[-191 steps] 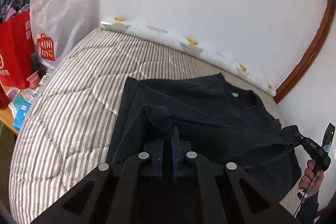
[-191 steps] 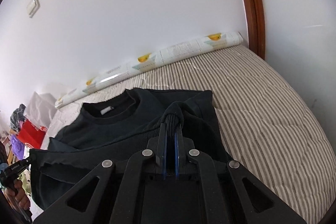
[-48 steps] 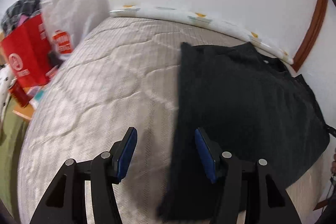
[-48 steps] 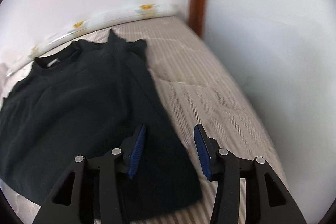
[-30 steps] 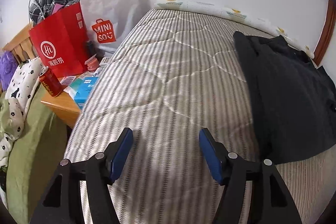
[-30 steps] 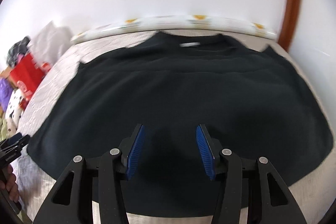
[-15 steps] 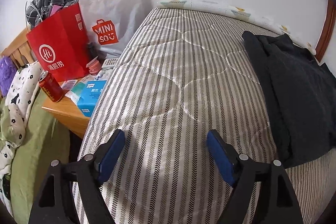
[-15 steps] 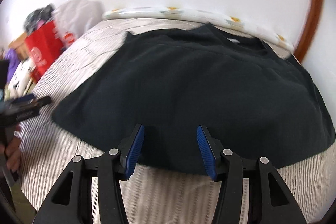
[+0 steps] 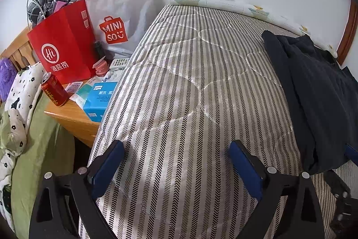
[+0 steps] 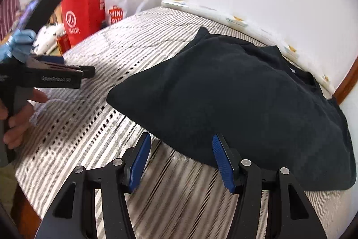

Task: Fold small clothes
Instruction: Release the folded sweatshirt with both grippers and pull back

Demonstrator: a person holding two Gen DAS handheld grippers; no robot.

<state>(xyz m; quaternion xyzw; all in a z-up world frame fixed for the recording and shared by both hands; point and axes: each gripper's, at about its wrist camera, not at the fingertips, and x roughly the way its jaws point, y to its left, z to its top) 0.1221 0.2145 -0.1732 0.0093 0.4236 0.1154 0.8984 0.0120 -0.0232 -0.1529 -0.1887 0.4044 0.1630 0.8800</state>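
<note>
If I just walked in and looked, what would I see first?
Probably the big black top, lying on the right side of the striped bed. Next, the bright red bag on the wooden bedside table to the left, with a white MINISO bag behind it and a red can in front. Up close, the right gripper hangs open by the top's near edge.

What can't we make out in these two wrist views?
- Black shirt: right wrist view shows one dark mass, so its fold layers are unreadable; left wrist view cuts it off at the right edge.
- Left gripper, right wrist view: motion-blurred and side-on, jaw gap not visible there.
- Nightstand clutter: small print unreadable.
- Red bag: contents mostly hidden by its wall.
</note>
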